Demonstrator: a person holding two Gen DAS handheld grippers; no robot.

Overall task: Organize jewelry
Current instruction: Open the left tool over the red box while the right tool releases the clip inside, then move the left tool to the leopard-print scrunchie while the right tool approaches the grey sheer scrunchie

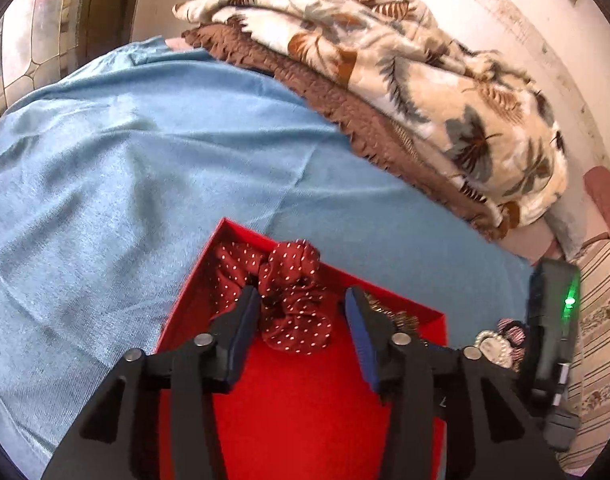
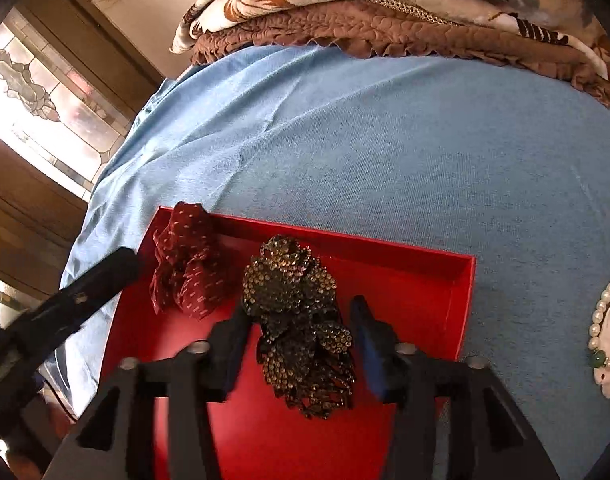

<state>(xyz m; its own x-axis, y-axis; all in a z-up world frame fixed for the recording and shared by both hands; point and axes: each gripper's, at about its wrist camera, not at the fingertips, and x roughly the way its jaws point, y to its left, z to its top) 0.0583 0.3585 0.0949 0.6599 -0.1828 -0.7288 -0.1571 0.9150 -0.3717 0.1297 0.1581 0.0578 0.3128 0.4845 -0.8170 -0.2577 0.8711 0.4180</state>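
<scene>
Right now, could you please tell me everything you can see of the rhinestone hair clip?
The rhinestone clip is a dark metal piece covered in rows of small pale stones, shaped like layered petals or a bow. It lies flat on the floor of the red box, to the right of the dotted scrunchie and apart from it. The right gripper stands open around it, fingers on either side; whether they touch it is unclear.

Blue bedsheet [image 2: 385, 152], leaf-print blanket [image 1: 405, 64] over brown quilt [image 2: 345, 28], bright leaded-glass window [image 2: 45, 96], cream wall [image 1: 545, 40]
</scene>
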